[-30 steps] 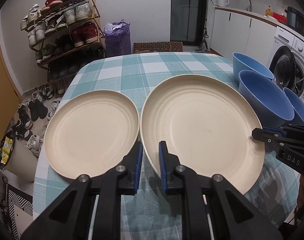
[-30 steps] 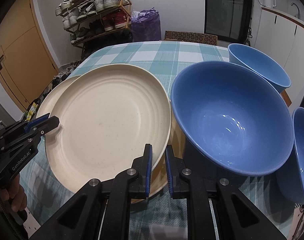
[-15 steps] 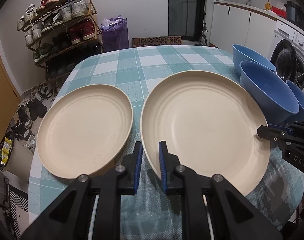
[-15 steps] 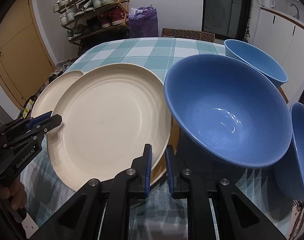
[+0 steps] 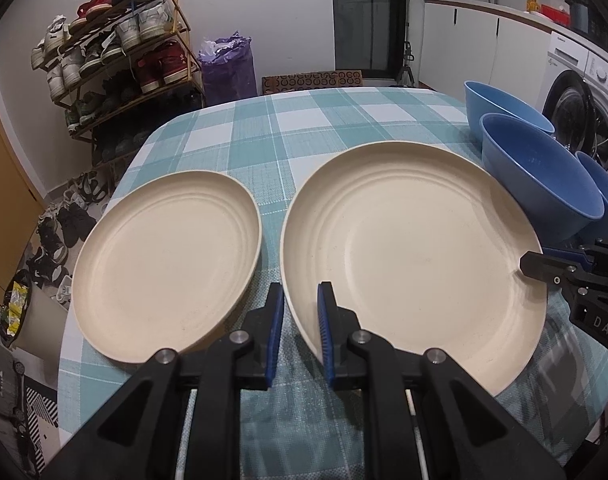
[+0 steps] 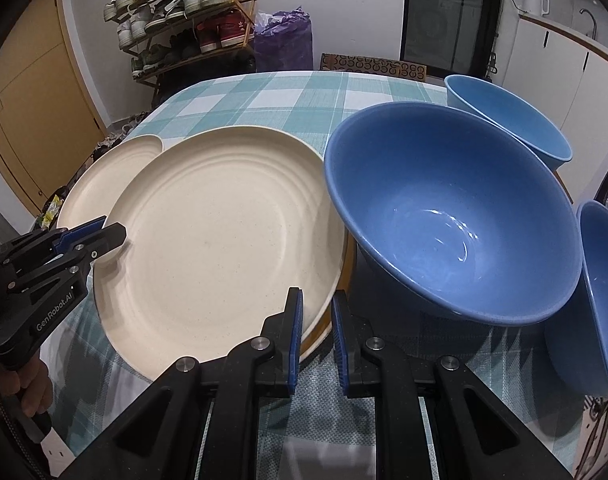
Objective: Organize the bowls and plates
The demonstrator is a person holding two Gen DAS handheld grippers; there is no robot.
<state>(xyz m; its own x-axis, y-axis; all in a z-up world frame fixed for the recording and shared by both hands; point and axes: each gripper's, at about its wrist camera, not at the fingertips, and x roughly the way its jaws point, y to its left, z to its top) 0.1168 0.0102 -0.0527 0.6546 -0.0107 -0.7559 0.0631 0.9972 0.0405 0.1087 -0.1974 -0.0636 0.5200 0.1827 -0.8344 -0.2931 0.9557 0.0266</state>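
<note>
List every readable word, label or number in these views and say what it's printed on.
"GenRobot.AI": on the side of the left gripper, seen from the right wrist.
"DAS": on the side of the right gripper, seen from the left wrist; the rest is cut off at the frame edge.
Small label on the washing machine: too blurred to read.
Yellow packet on the floor: print unreadable.

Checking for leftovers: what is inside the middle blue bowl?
The middle bowl looks empty in the right wrist view: a bare blue bottom with light glints. Its near inner wall is hidden below its own rim.
</note>
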